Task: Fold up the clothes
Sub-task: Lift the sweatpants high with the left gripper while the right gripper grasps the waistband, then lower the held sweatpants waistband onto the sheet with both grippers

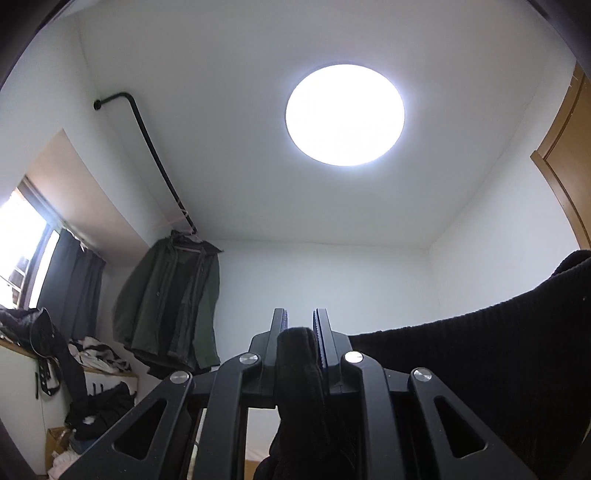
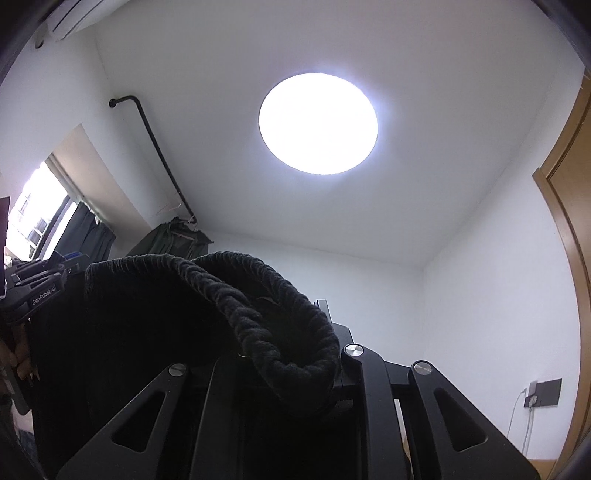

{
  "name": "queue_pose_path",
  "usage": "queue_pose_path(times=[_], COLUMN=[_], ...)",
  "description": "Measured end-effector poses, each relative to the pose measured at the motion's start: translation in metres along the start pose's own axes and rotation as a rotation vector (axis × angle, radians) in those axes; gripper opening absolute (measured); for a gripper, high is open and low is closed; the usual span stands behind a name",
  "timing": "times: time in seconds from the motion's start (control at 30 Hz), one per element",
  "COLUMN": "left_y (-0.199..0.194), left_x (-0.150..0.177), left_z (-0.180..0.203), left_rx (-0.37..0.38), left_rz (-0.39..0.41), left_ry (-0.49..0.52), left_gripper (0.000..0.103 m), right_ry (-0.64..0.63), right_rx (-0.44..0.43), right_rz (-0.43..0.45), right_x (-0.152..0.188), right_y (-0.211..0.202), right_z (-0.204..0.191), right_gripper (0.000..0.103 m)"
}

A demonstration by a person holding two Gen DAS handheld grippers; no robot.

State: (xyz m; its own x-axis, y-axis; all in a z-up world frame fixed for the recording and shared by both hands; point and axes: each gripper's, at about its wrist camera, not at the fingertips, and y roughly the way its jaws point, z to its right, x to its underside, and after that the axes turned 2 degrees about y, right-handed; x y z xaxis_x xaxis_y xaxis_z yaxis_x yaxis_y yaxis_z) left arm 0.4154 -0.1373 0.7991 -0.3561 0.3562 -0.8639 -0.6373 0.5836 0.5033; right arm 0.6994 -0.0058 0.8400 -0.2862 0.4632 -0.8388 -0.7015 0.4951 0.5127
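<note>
While both cameras tilt up toward the ceiling, the left tool (image 1: 300, 325) pinches a fold of a black knit garment (image 1: 480, 369) between its two fingers, which stand narrow with the cloth bunched in the gap. From that grip the garment stretches off to the right in a taut, slightly sagging band and fills the lower right corner of the left view.

In the right wrist view the right tool (image 2: 295, 332) is buried under the same black knit garment (image 2: 258, 302): a thick ribbed edge rolls over its fingers, so only one fingertip (image 2: 323, 308) shows, and I cannot tell how far it is closed or whether it grips the cloth. At the left edge of that view the other tool's body and part of a hand (image 2: 22, 354) show, just beside the hanging cloth.

The room is white-walled, with one round ceiling lamp (image 1: 344, 115) glowing bright. One black bent pipe (image 1: 147, 147) runs along the ceiling edge, and one dark green jacket (image 1: 170, 306) hangs from its far end. One window (image 1: 22, 251) with dark curtains (image 1: 70, 280) sits at the left, above a shelf (image 1: 110, 373) heaped with clothes. One wooden door frame (image 2: 561, 236) curves down the right side, and one wall socket (image 2: 545, 393) with a white cable sits low on the right wall. One air conditioner (image 2: 77, 16) shows in the top left corner.
</note>
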Motion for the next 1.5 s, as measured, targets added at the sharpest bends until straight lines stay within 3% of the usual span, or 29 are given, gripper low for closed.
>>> queue_pose_path(times=[0.13,0.2,0.5,0.77,0.9,1.1,1.2,1.27,1.33,1.5], left_y=[-0.006,-0.002,0.060,0.166,0.221,0.323,0.367,0.390,0.395,0.381], left_x=[-0.008,0.000,0.073,0.168,0.232,0.383,0.487,0.572,0.660,0.852], left_z=[-0.018,-0.021,-0.026,0.002,0.008,0.014,0.017,0.025,0.037,0.050], left_rx=[0.058,0.050,0.031,0.007,0.008,-0.031,-0.023,0.004,0.049,0.155], left_rz=[0.038,0.040,-0.053,-0.147,-0.162,-0.315,-0.452,-0.584,-0.702,-1.010], left_ry=[-0.075,-0.057,-0.043,-0.019,-0.017,0.002,-0.054,-0.105,-0.129,-0.167], left_gripper=[0.015,0.015,0.015,0.015,0.015,0.012,0.007,0.006,0.006,0.011], right_ry=[-0.032,-0.040,-0.006,0.021,0.047,0.069,0.013,-0.024,-0.048,-0.044], right_rx=[-0.012,-0.017,-0.020,-0.004,0.014,0.046,0.027,0.013,0.003,0.032], right_rz=[-0.024,-0.060,-0.217,-0.339,-0.424,-0.656,-0.822,-0.927,-1.023,-1.165], right_x=[0.013,0.035,0.143,0.265,0.357,0.555,0.675,0.755,0.829,0.961], right_y=[0.012,0.030,0.136,0.250,0.309,0.406,0.436,0.444,0.449,0.452], right_z=[0.000,0.000,0.023,0.059,0.071,0.057,0.032,0.017,0.005,0.008], right_gripper=[0.016,0.016,0.016,0.016,0.016,0.016,0.016,0.015,0.015,0.015])
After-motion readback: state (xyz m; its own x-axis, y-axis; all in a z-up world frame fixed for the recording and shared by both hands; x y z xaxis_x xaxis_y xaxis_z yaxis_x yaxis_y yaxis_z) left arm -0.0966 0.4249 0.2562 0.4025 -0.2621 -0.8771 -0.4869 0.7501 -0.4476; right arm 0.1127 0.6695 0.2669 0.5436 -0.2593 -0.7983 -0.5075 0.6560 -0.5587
